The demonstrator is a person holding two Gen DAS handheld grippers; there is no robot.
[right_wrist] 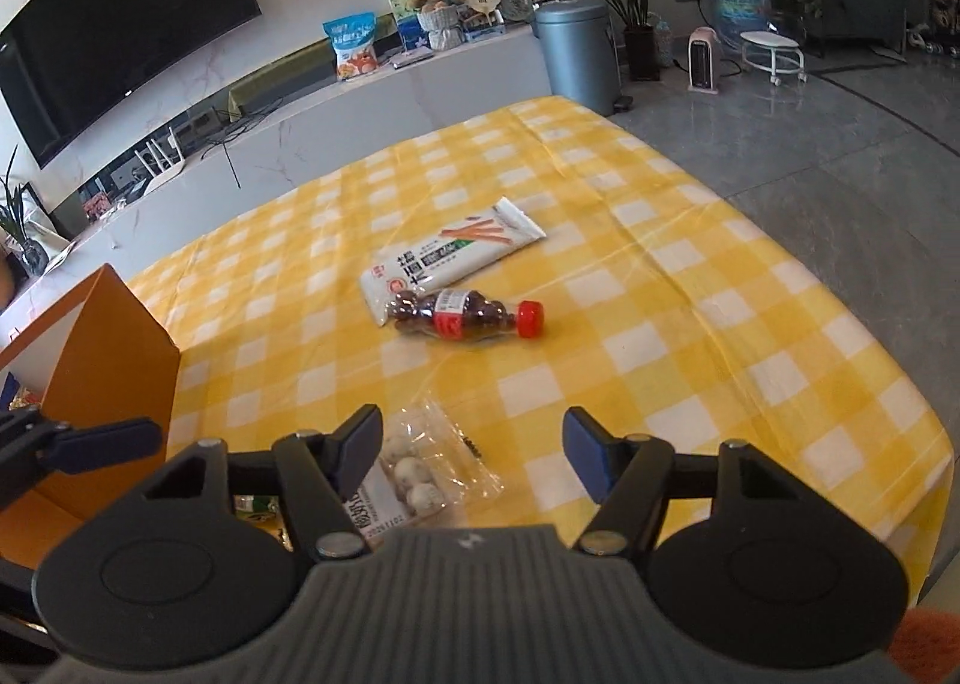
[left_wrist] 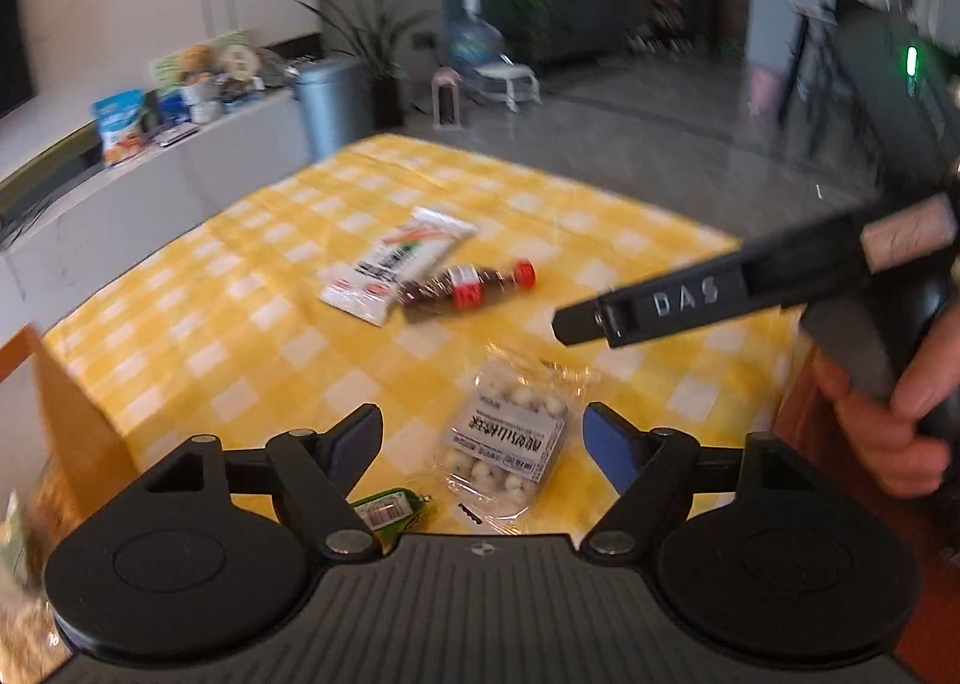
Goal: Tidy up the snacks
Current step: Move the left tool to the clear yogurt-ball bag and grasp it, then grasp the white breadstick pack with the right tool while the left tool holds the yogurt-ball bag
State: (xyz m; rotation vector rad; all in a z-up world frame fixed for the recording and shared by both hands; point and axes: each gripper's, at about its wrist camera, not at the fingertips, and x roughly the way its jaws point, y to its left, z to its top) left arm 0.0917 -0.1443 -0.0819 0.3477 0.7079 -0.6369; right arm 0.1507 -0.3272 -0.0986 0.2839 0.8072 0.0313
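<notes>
Covering the table, a yellow checked cloth (right_wrist: 690, 324) carries loose snacks; orange box (right_wrist: 114, 348) waits at its left edge as likely bin. Mid-table: stick packet (right_wrist: 450, 255) touching bottle (right_wrist: 465, 318). Near edge: clear ball pouch (left_wrist: 510, 438), small green packet (left_wrist: 390, 509). Left gripper (left_wrist: 483, 444) wide over the pouch, unheld; right gripper (right_wrist: 474, 453) part-open, empty.

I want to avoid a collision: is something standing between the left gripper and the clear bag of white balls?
Nothing visible does. The left gripper hangs open over the clear bag of white balls, with only yellow checked tablecloth around it. The right gripper is off to the side.
</notes>
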